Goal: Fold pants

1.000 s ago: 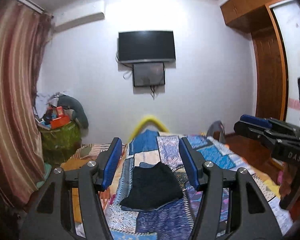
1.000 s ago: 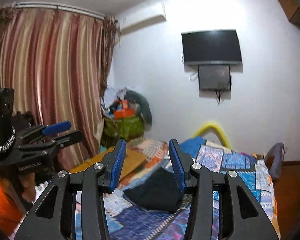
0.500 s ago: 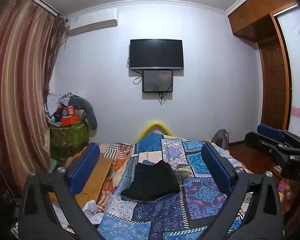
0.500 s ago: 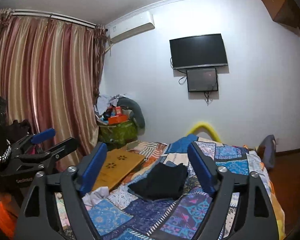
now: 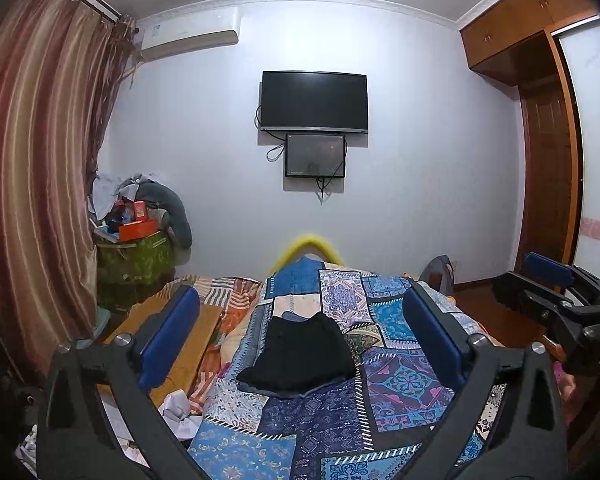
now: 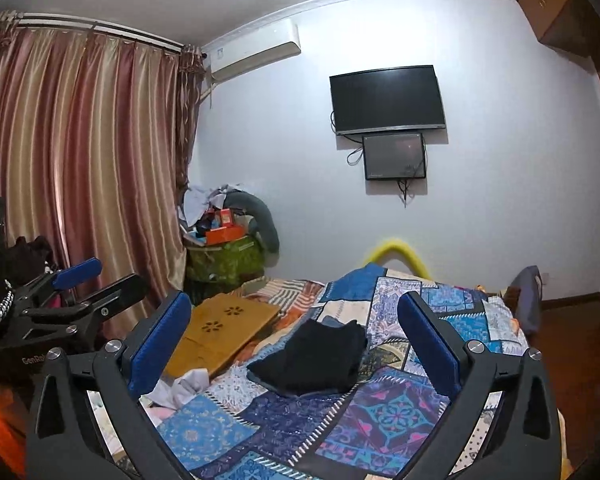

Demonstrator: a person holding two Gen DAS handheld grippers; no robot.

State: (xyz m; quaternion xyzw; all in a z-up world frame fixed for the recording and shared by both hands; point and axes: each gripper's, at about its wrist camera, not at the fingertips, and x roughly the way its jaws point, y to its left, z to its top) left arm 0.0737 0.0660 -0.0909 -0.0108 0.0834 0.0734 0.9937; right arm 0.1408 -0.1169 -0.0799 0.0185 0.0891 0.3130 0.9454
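- Both grippers' jaws had just been opening: left gripper (image 5: 300,344) and right gripper (image 6: 296,344) went from part-closed a second earlier to fully spread, with nothing between the blue-padded fingers (image 5: 168,336) on either one.
- Fingers were released on both sides, with no cloth touching any pad.
- The black folded pants (image 5: 300,356) lay as a compact stack on the blue patchwork quilt (image 5: 400,384) covering the bed, mid-bed, well ahead of both grippers and apart from them.
- My read: the fold looked finished or nearly so. The bundle was squared up with only a slight flare at the near edge, and open jaws with the stack left lying suggested a release and not a fresh grasp.
- Since a second ago both views pulled back and levelled out, so the pants appeared further off; that fits backing away.
- Containers: the green patterned fabric bin (image 5: 140,264) by the striped curtain (image 5: 32,184) held an orange box (image 5: 136,230), a red packet and loose cloth heaped on top, with a grey neck pillow (image 5: 172,212) draped over its rim.
- The tan wooden lap tray (image 6: 220,332) beside the quilt carried nothing.
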